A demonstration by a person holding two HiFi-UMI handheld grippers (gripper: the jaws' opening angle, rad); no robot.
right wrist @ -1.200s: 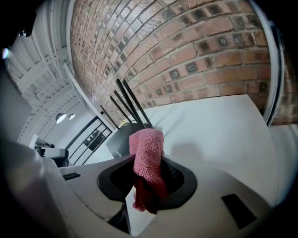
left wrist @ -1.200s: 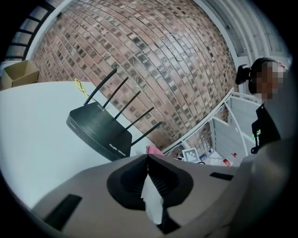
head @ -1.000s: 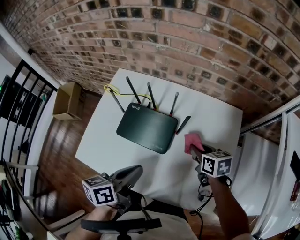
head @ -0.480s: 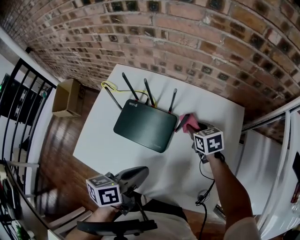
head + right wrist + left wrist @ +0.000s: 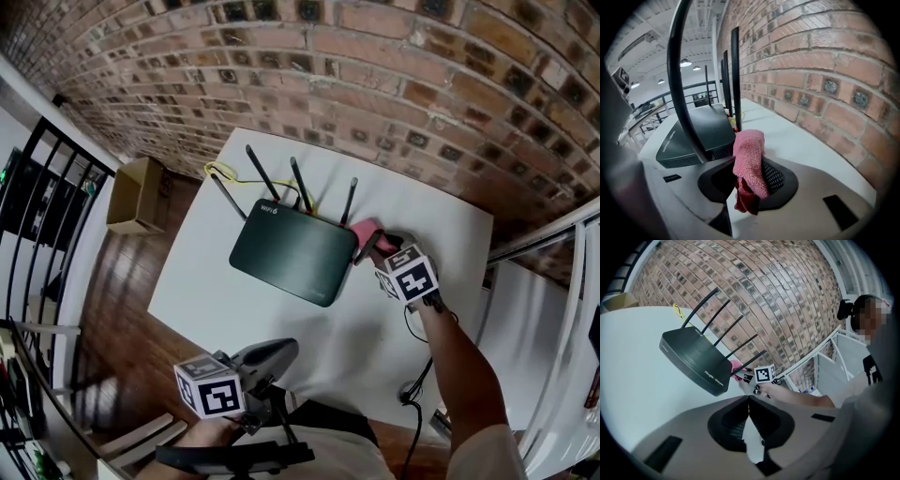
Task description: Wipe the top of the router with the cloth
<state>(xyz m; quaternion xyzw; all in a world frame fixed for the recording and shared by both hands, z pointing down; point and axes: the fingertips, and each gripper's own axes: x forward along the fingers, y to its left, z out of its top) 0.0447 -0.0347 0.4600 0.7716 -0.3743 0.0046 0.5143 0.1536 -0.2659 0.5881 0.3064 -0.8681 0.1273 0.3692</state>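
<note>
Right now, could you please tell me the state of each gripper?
Left gripper: closed, holding nothing.
Right gripper: closed on the pink cloth.

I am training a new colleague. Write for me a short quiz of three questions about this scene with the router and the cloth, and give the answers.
1. True or false: the left gripper has its jaws shut on the cloth.
2. Where is the cloth? A) lying flat on the middle of the router; B) between the jaws of the right gripper, by the router's corner; C) on the floor.
3. Fill in: the router has ___ antennas.
Key: 1 false, its jaws are together and empty; 2 B; 3 five.
</note>
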